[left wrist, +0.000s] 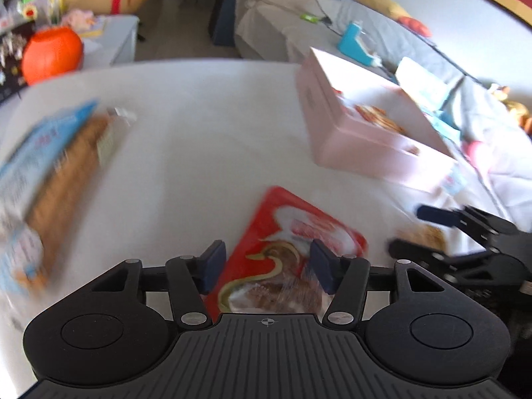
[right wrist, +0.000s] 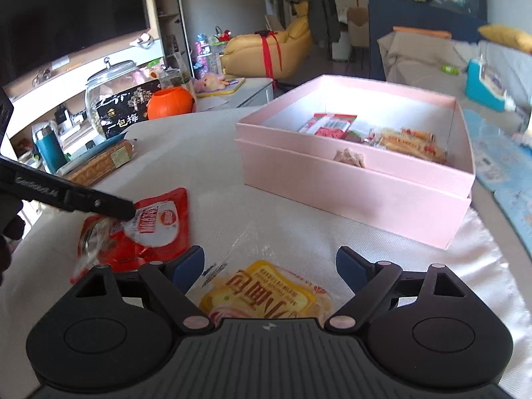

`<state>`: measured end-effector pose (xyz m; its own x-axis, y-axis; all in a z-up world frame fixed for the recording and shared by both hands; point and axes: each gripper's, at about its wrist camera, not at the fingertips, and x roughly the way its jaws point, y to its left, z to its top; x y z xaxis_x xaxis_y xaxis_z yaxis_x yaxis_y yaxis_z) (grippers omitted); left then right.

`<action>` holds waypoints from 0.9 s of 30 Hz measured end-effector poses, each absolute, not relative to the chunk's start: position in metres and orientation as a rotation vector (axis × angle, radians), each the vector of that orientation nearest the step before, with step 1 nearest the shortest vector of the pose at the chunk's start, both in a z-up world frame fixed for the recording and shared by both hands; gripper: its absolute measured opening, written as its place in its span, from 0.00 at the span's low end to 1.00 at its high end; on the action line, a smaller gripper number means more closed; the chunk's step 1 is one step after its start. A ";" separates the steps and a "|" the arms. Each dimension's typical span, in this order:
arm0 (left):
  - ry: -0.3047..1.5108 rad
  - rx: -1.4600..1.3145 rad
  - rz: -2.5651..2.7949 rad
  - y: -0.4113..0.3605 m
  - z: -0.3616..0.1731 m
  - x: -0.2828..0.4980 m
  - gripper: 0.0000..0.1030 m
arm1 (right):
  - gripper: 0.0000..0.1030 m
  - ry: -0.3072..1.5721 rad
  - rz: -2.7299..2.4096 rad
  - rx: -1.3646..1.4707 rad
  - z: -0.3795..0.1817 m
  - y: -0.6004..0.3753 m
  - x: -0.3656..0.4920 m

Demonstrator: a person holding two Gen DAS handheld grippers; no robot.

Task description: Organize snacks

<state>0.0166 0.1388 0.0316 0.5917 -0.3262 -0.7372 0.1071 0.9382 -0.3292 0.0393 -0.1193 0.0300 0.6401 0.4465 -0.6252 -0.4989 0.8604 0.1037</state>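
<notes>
**Snacks waiting beside a pink box**

Snacks lie loose on a white-covered surface (right wrist: 282, 173), near an open pink box (right wrist: 359, 179) that already holds a few wrapped packets, so it is probably where the others belong. The left hand-held gripper (left wrist: 267, 266) hovers low with its fingers spread to either side of a red snack packet (left wrist: 292, 246), which lies flat; the fingers do not appear to grip it. That view is motion-blurred. The right hand-held gripper (right wrist: 271, 266) is also spread wide, over a yellow-labelled packet (right wrist: 262, 292) in clear wrap, just in front of the box. A long brown biscuit pack (right wrist: 103, 163) sits well apart at the far left edge. Both packets look thin and slippery, so a firm pinch at an edge seems wise.
</notes>
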 end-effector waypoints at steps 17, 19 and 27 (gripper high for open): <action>0.807 -0.214 -0.200 0.101 0.024 0.014 0.64 | 0.85 0.721 0.523 -0.184 0.022 -0.101 0.012; 0.813 -0.182 -0.193 0.091 0.025 0.022 0.70 | 0.85 0.720 0.522 -0.182 0.022 -0.101 0.013; 0.819 -0.050 -0.178 0.062 0.020 0.033 0.89 | 0.85 0.720 0.522 -0.177 0.020 -0.099 0.013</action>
<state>0.0329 0.0621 0.0195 0.6691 -0.1767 -0.7218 0.1382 0.9840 -0.1128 0.0129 -0.0991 0.0200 0.6308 0.3937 -0.6686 -0.5129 0.8582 0.0214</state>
